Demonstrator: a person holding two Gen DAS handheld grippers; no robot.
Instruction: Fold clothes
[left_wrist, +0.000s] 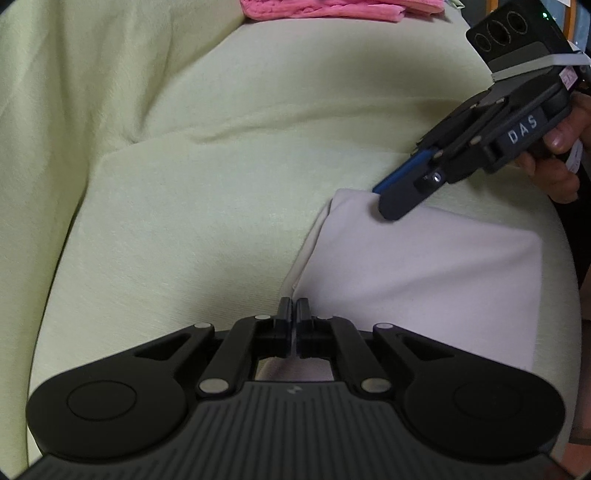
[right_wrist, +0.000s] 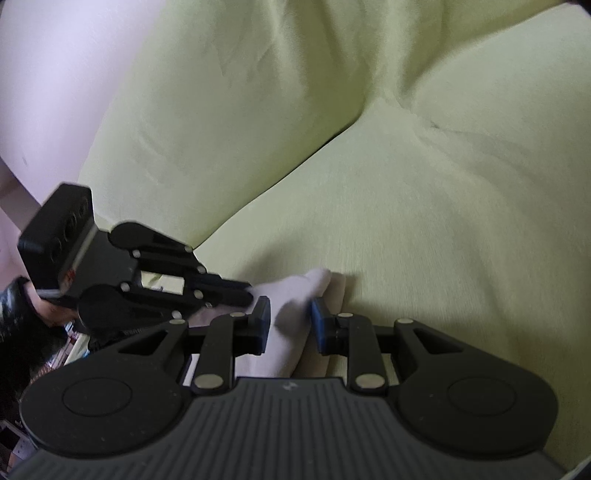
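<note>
Two grippers are working over one folded white garment (left_wrist: 417, 280), which is lying on the seat of a pale green sofa (left_wrist: 192, 206) near its front edge. The left gripper (left_wrist: 294, 306) is holding its fingers pressed together at the garment's near left edge, with a thin strip of white cloth showing between them. The right gripper (right_wrist: 289, 317) is holding its two blue-padded fingers (right_wrist: 263, 314) spread apart on either side of a raised corner of the white cloth, not closing on it. One pink cloth (left_wrist: 332, 9) is lying at the far end of the sofa, well apart from the white garment. A person's hand (left_wrist: 554, 155) is gripping the right tool's handle at the picture's edge. Nothing else is resting on the cushion between the grippers and the backrest.
</note>
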